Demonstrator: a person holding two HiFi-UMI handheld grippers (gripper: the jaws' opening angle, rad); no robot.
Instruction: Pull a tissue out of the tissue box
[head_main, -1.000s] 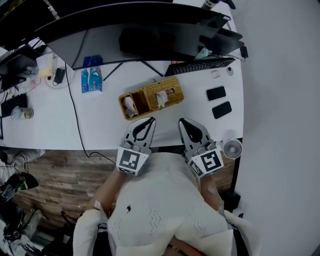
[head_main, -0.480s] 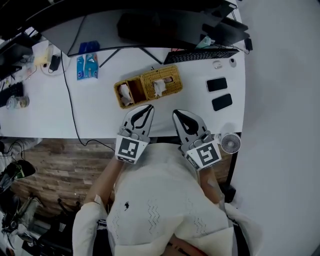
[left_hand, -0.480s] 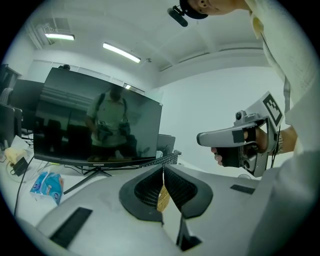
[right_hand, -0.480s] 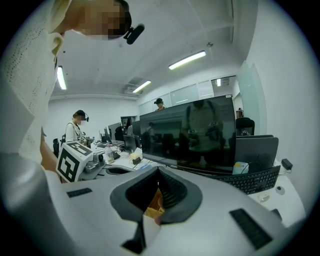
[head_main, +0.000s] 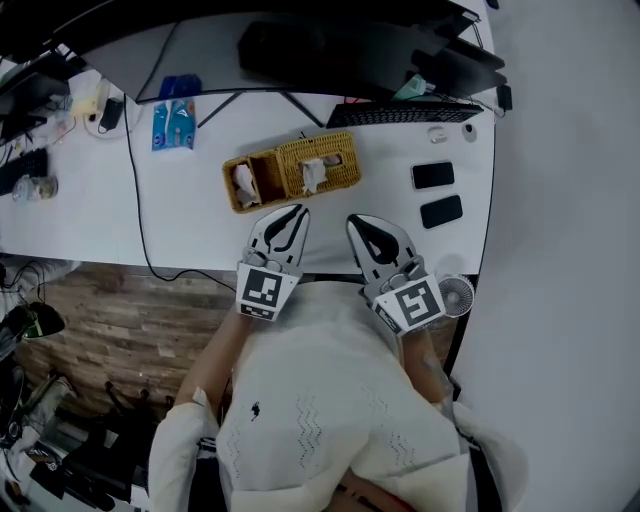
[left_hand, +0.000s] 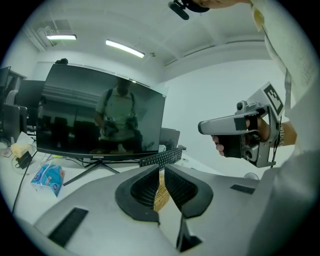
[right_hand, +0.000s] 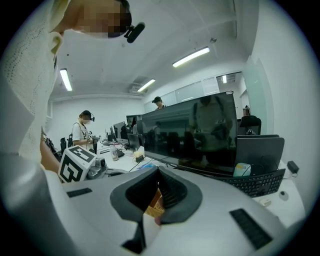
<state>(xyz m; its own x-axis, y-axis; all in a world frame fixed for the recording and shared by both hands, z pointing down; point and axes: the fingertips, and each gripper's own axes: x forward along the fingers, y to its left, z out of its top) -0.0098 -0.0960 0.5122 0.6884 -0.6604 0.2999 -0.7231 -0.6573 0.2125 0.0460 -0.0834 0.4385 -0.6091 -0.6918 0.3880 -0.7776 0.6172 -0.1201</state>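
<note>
My left gripper (head_main: 296, 211) and right gripper (head_main: 357, 221) hover closed, empty, just near of the tissue box (head_main: 335, 177), its tissue (head_main: 311, 176) not yet pulled.

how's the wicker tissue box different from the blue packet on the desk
The wicker tissue box is tan and woven; the blue packet looks smooth. A white tissue sticks up from the box's top; nothing shows sticking out of the packet. The box sits mid-desk; the packet lies farther left, beside a black cable. Both rest on the white desk.
</note>
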